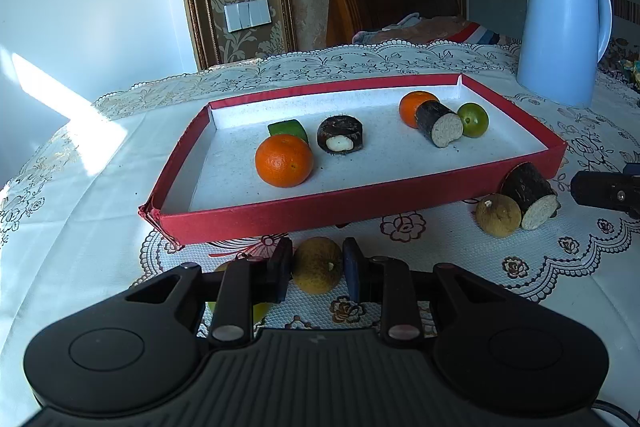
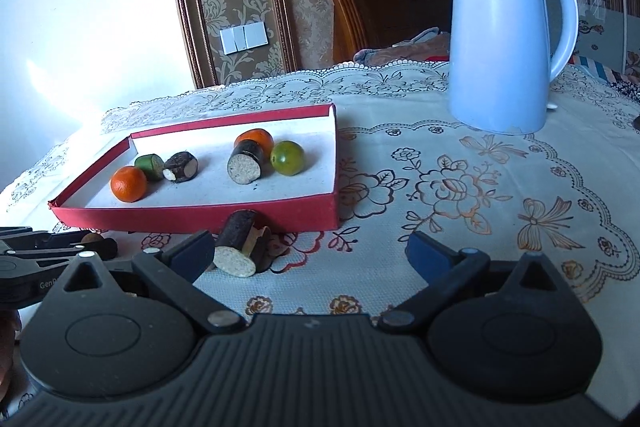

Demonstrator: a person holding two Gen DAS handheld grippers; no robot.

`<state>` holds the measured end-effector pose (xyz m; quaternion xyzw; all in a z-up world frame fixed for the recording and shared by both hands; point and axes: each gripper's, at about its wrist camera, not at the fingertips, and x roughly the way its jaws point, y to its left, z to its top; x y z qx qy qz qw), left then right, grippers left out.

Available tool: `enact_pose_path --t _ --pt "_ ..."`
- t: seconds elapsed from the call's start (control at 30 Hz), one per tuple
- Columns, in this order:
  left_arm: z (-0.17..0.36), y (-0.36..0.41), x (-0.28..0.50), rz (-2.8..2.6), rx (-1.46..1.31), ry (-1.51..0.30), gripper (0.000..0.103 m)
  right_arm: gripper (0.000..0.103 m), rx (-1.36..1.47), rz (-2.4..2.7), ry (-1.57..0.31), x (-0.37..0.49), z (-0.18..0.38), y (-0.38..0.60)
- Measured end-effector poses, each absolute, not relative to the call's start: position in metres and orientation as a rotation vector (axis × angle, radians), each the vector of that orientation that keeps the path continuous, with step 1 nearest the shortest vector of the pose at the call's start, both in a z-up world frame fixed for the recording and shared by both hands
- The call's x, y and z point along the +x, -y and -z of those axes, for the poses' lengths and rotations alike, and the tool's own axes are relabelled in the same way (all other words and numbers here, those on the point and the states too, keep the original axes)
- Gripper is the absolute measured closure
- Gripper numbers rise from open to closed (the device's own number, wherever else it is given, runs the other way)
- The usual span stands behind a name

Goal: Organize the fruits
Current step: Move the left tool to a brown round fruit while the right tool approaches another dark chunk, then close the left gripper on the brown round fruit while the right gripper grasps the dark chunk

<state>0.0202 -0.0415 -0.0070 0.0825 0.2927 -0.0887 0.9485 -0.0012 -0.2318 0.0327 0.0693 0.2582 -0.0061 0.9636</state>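
Step in hand: picking up; the left tongs (image 1: 317, 269) pinch a yellow-brown round fruit (image 1: 316, 269) between their pads, low over the tabletop (image 1: 460, 267) just in front of the red tray (image 1: 280, 215).
Left tongs: pressed onto the fruit on both sides; whether it is clear of the cloth or resting on it, I cannot tell.
Right tongs (image 2: 310, 251): spread wide and empty, beside a dark cut log-shaped piece (image 2: 236, 245) that lies just outside the tray's near wall.
In the tray: two oranges, a green round fruit (image 1: 473, 119), a green cut piece and two dark cut pieces, in two loose clusters.
Outside the tray: a second yellow-brown fruit (image 1: 498, 215) touching the dark cut piece; a yellow-green fruit half hidden under the left tongs.
Next move, as I judge it: lift the pinched fruit over the near wall and set it on a bare part of the white floor; the round fruit may roll, so release low.
Writing: "Midea" on the pale blue kettle (image 2: 500, 47); "Gen…" cut off on the black tool at the left of the right wrist view.
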Motion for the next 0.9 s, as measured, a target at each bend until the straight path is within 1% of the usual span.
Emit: enact_pose_path --t 0.13,0.5,0.67,0.77,0.9 --pt "0.007 0.042 0.02 0.18 0.17 -0.596 0.076 0.003 0.153 0.007 -0.547 0.013 -0.033 0.221" --pt "0.007 0.041 0.021 0.18 0.17 -0.596 0.076 0.003 0.113 0.086 -0.602 0.029 -0.022 0.21" --pt "0.007 0.041 0.021 0.179 0.172 -0.595 0.076 0.0 0.022 0.151 -0.549 0.018 -0.026 0.211" --pt "0.007 0.041 0.021 0.179 0.172 -0.595 0.076 0.0 -0.027 0.226 -0.507 0.005 -0.03 0.217" --pt "0.007 0.041 0.021 0.179 0.173 -0.595 0.076 0.0 0.0 0.278 -0.49 -0.007 -0.033 0.234"
